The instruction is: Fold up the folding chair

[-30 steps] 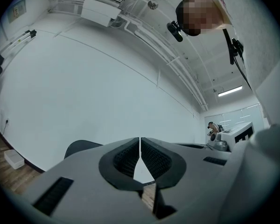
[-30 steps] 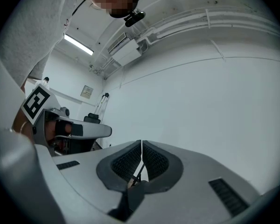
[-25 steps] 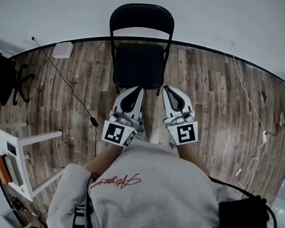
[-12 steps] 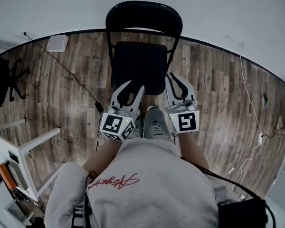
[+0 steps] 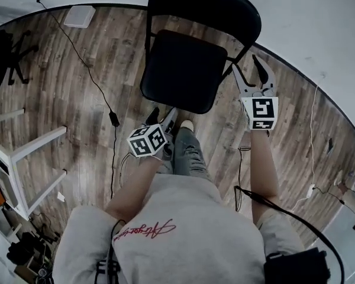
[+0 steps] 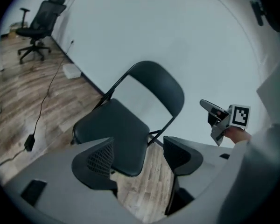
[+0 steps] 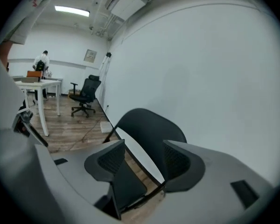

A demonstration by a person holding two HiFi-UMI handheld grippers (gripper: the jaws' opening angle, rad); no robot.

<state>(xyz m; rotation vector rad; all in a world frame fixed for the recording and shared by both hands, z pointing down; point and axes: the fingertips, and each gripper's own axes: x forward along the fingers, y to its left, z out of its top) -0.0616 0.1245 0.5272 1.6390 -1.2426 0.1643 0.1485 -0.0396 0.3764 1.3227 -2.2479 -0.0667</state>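
Wide plank floor (image 5: 65,99) fills the head view, with a plain white wall (image 5: 319,28) curving round its far edge. The person in a grey sweatshirt (image 5: 177,241) stands right up at the action, one jeans-clad leg and shoe forward. And there's the black folding chair (image 5: 183,70), fully unfolded with its seat down flat, standing on the floor at the far edge with its backrest towards the wall. Over at the floor's left edge is a white bench (image 5: 38,144), and beyond it in the far left corner a dark office chair (image 5: 3,58). Now the tools: the left tongs (image 5: 164,118) sit low, just before the seat's front edge and beside the shoe. Their jaws have just been opening and are spread apart, with only the seat's front edge and bare planks showing through the gap in the left gripper view, nothing pinched. The right tongs (image 5: 248,67) are up just beside the backrest's right side. Those jaws have also just been opening and stand spread, the chair's side tube crossing the gap in the right gripper view with neither pad pressing on it. A black cable (image 5: 89,81) snakes across the left planks from the wall, where a small white box (image 5: 80,15) lies.
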